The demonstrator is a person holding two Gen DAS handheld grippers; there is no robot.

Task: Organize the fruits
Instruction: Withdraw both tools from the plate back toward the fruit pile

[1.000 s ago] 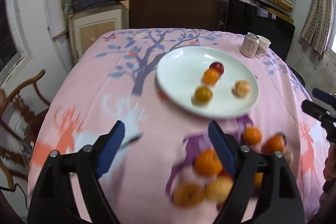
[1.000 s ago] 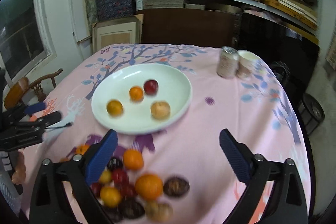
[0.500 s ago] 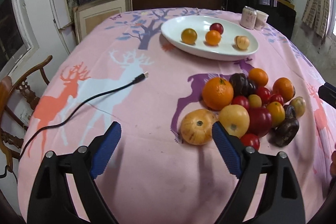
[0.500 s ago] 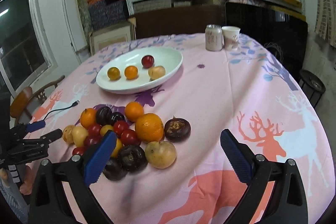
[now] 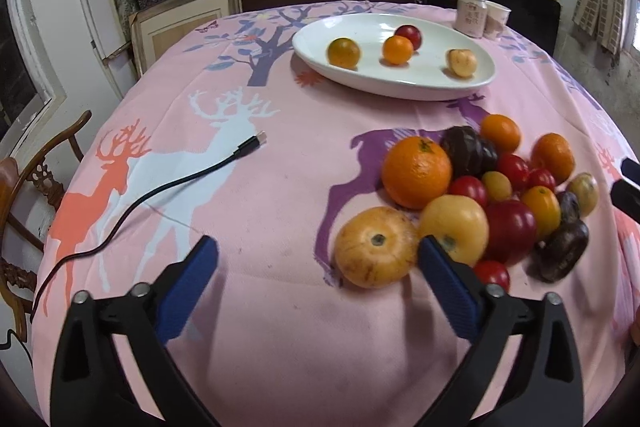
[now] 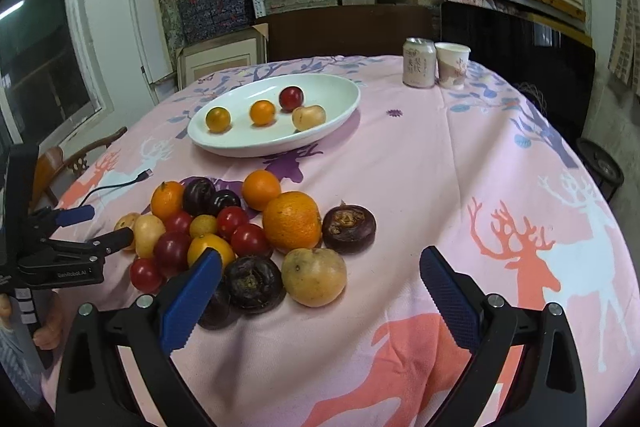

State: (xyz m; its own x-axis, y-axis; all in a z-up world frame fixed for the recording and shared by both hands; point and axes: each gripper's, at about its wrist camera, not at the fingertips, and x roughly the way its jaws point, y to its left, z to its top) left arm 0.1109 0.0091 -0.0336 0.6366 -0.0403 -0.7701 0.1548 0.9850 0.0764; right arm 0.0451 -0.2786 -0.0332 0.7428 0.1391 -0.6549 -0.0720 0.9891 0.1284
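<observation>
A round table (image 5: pixel 260 187) draped in a pink cloth printed with deer and trees carries everything. Toward its far side sits a wide white oval plate (image 5: pixel 400 83) holding four small fruits: two orange ones, a dark red one and a pale yellowish one. Nearer the grippers lies a loose pile of mixed fruit (image 5: pixel 480 195), touching one another on the cloth: a large orange (image 5: pixel 416 171), a big yellow-orange round fruit (image 5: pixel 374 253) and a paler yellow one (image 5: pixel 456 227) beside it, several small red, orange and yellow fruits, and a few dark purple-brown ones. The left gripper (image 5: pixel 316 271) hangs low over the near part of the table, its blue-padded jaws spread wide and opening, with only bare cloth between them; the big yellow-orange fruit lies just ahead of the gap and its right pad stands in front of the paler yellow fruit, though contact cannot be told. The right gripper (image 6: pixel 320 279) is likewise spread, nothing between its pads; a tan round fruit (image 6: pixel 314 277) lies just ahead of the gap, toward its left pad, which overlaps the near edge of the pile. A pink drink can (image 6: pixel 418 63) and a paper cup (image 6: pixel 452 65) stand side by side beyond the plate, well apart from the pile. A thin black cable (image 5: pixel 160 195) with a plug end trails across the cloth to the left.
</observation>
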